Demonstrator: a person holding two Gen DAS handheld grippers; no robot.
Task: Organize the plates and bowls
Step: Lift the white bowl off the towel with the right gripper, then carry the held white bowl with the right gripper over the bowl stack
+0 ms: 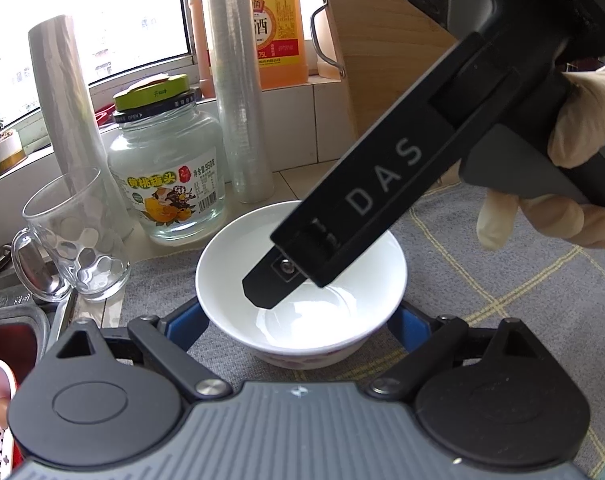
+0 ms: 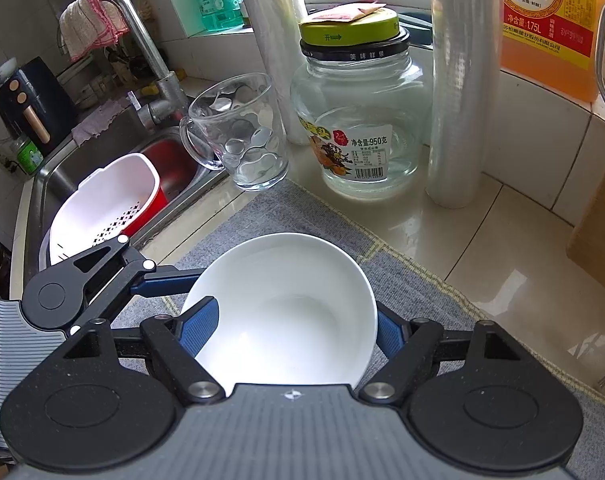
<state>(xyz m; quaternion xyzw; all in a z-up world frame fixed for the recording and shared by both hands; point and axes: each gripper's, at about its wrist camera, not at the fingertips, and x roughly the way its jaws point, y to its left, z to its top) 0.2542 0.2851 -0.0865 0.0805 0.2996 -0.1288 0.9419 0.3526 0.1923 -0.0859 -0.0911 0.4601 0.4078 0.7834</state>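
A single white bowl [image 2: 286, 304] sits on the grey checked mat [image 1: 482, 272] at the front of the desk [image 2: 502, 232]. It is just beside the sink [image 2: 62, 172], with a glass mug [image 2: 242, 136] and a big empty jar [image 2: 358, 120] close behind it. No plate shows from where I stand.

Both tools are on this one bowl. The right gripper [image 2: 294, 332], held in a gloved hand [image 1: 582, 128], comes down steeply from above. Its jaws are drawn in as far as they go on the bowl, one blue pad [image 2: 200, 328] lying inside against the wall and the other against the outside of the rim on the opposite side. The left gripper [image 1: 298, 320] comes in low with its jaws spread wide, one finger on each flank of the bowl. I cannot tell whether they press on it or only stand beside it.

The bowl looks like glazed ceramic, so I'd expect it to be stiff, fairly weighty for its size, slick, and apt to chip if knocked. The inside shines as though wet, which would make it more slippery. The rubbery pads should help. I'd judge the rim and upper wall the safest hold, since the curved sides could squirt out of a wide squeeze. The mug and jar stand near enough that a lift should go straight up first, clear of the glass.
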